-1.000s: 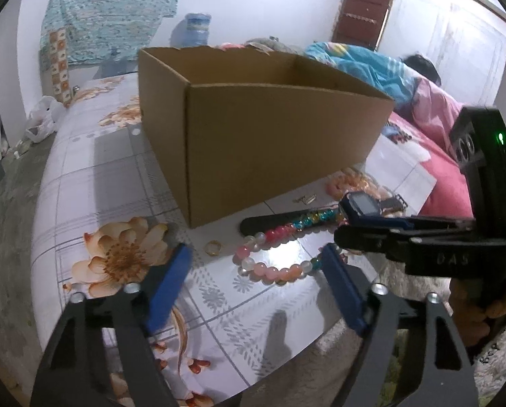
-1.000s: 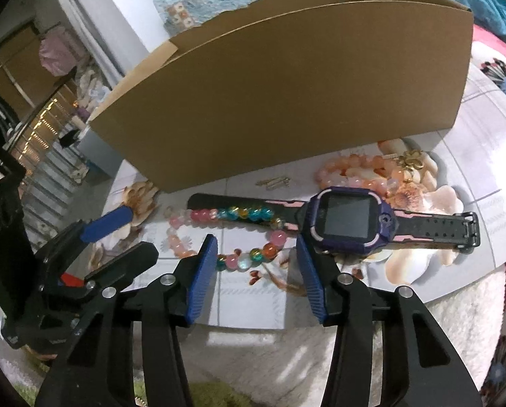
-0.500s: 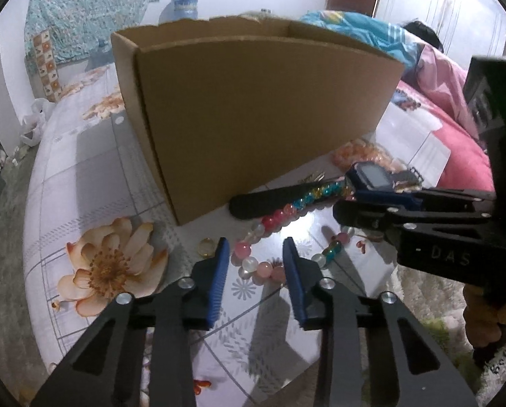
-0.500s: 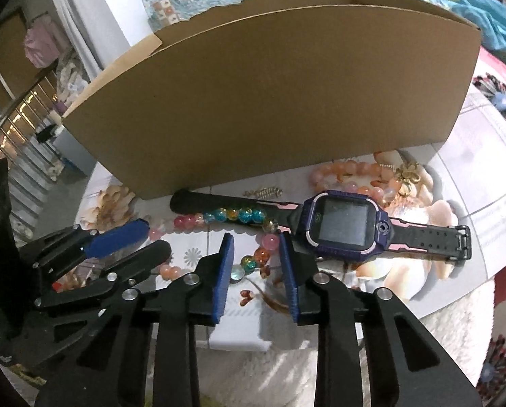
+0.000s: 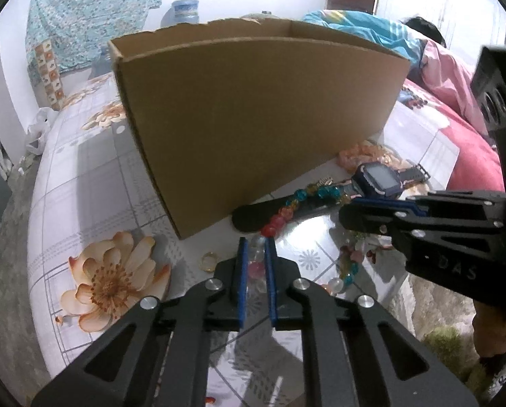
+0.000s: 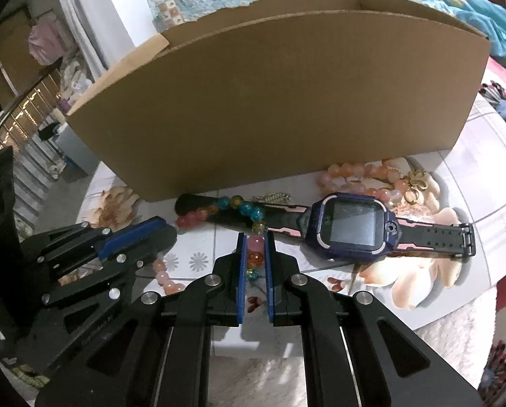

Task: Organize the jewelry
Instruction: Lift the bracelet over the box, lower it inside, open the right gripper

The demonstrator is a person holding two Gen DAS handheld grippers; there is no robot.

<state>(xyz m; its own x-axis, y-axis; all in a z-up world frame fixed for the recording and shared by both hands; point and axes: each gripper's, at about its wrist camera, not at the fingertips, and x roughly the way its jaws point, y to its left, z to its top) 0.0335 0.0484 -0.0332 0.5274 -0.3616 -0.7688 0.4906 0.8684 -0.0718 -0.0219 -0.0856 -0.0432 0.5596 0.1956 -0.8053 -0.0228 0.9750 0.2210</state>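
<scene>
Two ends of one bead bracelet (image 6: 253,215) on the surface are pinched, left gripper (image 5: 254,247) and right gripper (image 6: 253,242) fingers closing narrow on it, the cardboard box (image 5: 253,108) just beyond.

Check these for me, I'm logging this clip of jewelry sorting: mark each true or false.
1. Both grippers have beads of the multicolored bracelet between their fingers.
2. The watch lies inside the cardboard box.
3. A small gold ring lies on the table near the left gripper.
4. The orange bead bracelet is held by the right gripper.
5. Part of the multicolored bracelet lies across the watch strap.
1. True: the left gripper and right gripper are both closing on beads of the multicolored bracelet.
2. False: the watch lies on the table in front of the cardboard box.
3. True: the ring lies just left of it.
4. False: the orange bead bracelet lies untouched beside the box.
5. True.
</scene>
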